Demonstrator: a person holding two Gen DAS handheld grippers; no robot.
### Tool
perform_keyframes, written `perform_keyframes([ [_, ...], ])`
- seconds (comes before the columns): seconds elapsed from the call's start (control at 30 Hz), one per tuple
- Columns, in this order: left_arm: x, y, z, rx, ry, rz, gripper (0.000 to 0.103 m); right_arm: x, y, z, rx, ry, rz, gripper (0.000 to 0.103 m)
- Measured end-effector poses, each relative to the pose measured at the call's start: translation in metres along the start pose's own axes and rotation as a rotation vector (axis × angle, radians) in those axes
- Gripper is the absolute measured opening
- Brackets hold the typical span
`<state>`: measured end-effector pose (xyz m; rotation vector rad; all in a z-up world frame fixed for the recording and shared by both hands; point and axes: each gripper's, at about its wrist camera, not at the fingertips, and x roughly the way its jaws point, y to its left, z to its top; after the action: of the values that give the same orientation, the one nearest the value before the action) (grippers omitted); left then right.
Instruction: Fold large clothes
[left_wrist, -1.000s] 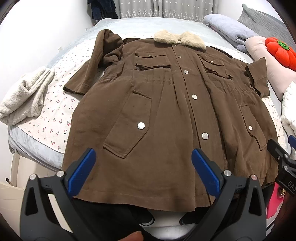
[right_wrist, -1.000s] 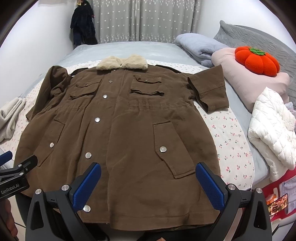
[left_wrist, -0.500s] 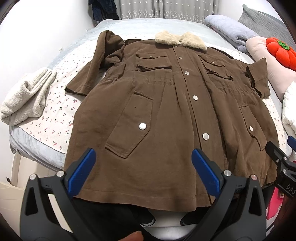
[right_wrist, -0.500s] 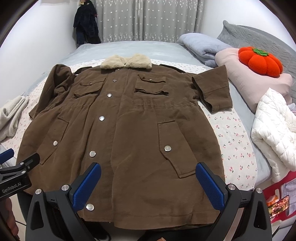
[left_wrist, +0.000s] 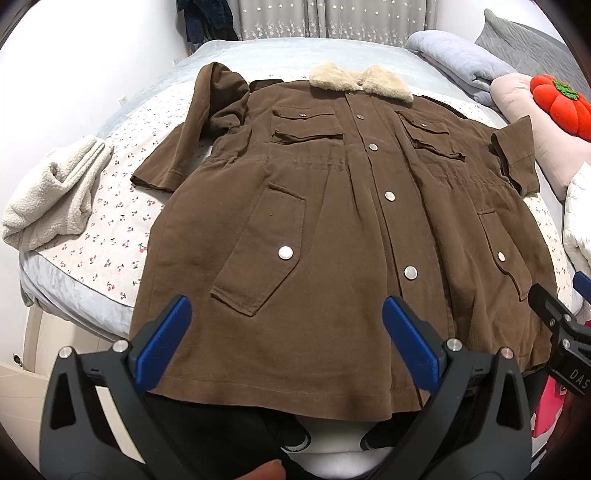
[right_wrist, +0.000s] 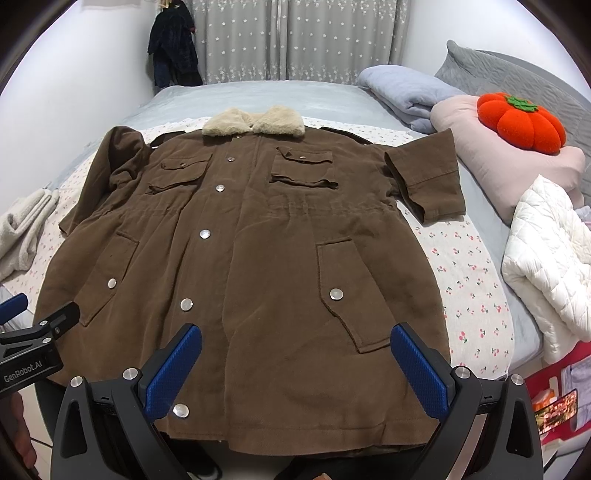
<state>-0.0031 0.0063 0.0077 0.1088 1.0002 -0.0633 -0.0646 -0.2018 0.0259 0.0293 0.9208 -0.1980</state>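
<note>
We are in a home bedroom. A wide bed (right_wrist: 258, 99) fills the room, made up with a grey cover and a sheet printed with small cherries (right_wrist: 465, 266). At its head lie a grey quilted pillow (right_wrist: 491, 70), a rolled pale blue blanket (right_wrist: 402, 92), a pink cushion (right_wrist: 491, 155) and a plush orange pumpkin (right_wrist: 521, 122). Grey curtains dotted with white stars (right_wrist: 303, 37) hang behind the bed, and dark clothes (right_wrist: 173, 48) hang in the corner beside them. Household laundry lies about: a folded cream fleece (left_wrist: 51, 195) on one edge, a white quilted jacket (right_wrist: 546, 266) on the other, and a brown coat (right_wrist: 240, 258) spread flat across the mattress.
</note>
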Motion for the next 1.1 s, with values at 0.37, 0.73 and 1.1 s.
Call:
perform_keyframes([
  [0.37, 0.0001, 0.0007, 0.0004, 0.000, -0.001, 0.000, 0.103, 0.0002, 0.0002, 0.0001, 0.000, 0.000, 0.000, 0.103],
  [0.73, -0.0001, 0.0001, -0.0005, 0.000, 0.000, 0.001, 0.103, 0.0011, -0.0004, -0.0009, 0.000, 0.004, 0.003, 0.103],
  [1.1, -0.0010, 0.0051, 0.0007, 0.001, 0.000, 0.009, 0.103, 0.0015, -0.0009, -0.0004, 0.000, 0.005, 0.002, 0.103],
])
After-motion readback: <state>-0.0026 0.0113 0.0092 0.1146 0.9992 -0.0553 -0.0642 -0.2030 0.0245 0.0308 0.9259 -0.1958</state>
